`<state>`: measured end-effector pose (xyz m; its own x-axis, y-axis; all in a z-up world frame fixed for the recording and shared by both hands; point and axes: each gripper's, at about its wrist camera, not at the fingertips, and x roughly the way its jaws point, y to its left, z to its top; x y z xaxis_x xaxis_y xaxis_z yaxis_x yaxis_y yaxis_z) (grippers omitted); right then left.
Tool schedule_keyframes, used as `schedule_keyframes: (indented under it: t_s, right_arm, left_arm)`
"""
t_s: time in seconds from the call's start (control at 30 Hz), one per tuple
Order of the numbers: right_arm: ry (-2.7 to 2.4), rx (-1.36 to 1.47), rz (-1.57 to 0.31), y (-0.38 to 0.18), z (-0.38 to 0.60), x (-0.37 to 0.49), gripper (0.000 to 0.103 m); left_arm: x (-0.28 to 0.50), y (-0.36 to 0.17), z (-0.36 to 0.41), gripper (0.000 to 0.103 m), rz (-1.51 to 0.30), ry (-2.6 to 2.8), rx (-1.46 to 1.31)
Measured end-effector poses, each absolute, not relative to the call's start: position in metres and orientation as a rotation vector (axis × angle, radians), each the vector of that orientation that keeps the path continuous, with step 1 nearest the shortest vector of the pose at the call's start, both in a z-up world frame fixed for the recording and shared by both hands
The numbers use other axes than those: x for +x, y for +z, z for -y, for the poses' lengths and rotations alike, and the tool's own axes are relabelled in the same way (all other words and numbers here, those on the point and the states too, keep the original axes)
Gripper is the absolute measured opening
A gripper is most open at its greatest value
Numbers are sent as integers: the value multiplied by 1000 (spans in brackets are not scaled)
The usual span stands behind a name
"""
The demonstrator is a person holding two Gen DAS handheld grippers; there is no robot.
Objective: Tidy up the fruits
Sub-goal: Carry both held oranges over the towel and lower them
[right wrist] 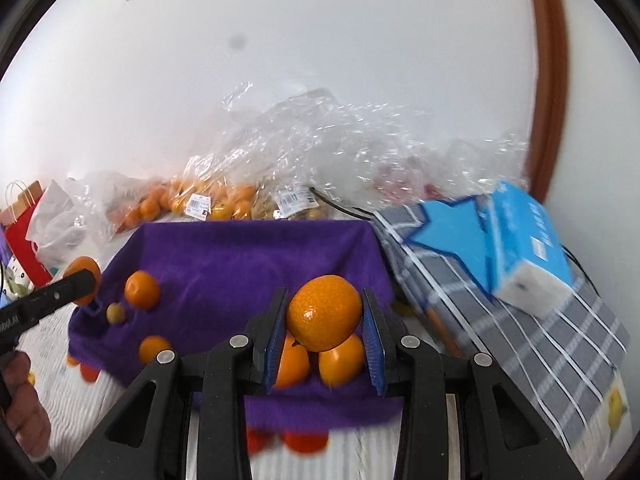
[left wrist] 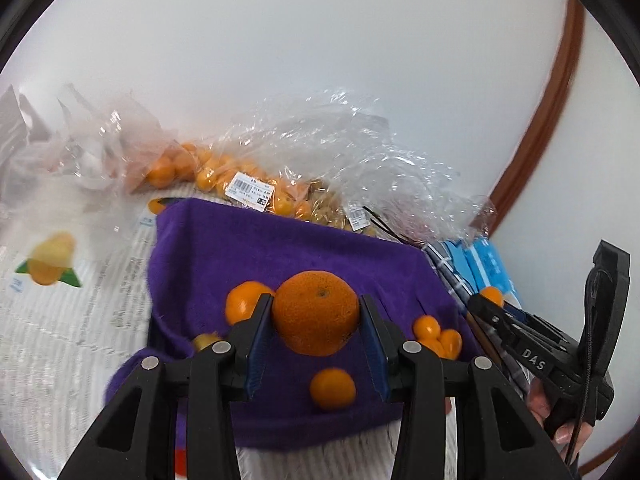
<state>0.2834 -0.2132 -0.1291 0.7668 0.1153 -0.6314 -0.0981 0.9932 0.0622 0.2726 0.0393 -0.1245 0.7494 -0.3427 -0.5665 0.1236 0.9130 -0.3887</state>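
My left gripper (left wrist: 316, 312) is shut on a rough-skinned orange (left wrist: 315, 312) above a purple cloth (left wrist: 240, 252). Loose small oranges lie on that cloth: one (left wrist: 244, 300) behind the left finger, one (left wrist: 333, 388) below the held fruit, a cluster (left wrist: 438, 334) to the right. My right gripper (right wrist: 324, 316) is shut on a smooth orange (right wrist: 324, 312) over the same purple cloth (right wrist: 240, 252), with two oranges (right wrist: 342, 360) lying under it. The right gripper (left wrist: 486, 300) shows at the right edge of the left wrist view with its orange (left wrist: 493, 295). The left gripper (right wrist: 86, 280) shows at the left edge of the right wrist view.
Clear plastic bags of small oranges (left wrist: 224, 176) (right wrist: 208, 200) lie behind the cloth against a white wall. A blue tissue pack (right wrist: 524, 256) rests on a grey checked cloth (right wrist: 520, 320) to the right. Printed newspaper (left wrist: 60, 300) covers the surface at left. A red paper bag (right wrist: 20, 232) stands far left.
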Motion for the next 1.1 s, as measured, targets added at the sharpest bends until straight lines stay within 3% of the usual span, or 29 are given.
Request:
schedule_keyframes:
  t_s: [0.53,1.1]
  right_arm:
    - [75,19,-759,-174,215,339,35]
    - [95,21,-775,-188,213,337,35]
  left_arm:
    - [286,-159,-22,40,-685,-241,-295]
    - [287,-164,-10,40,-706,-236,-242]
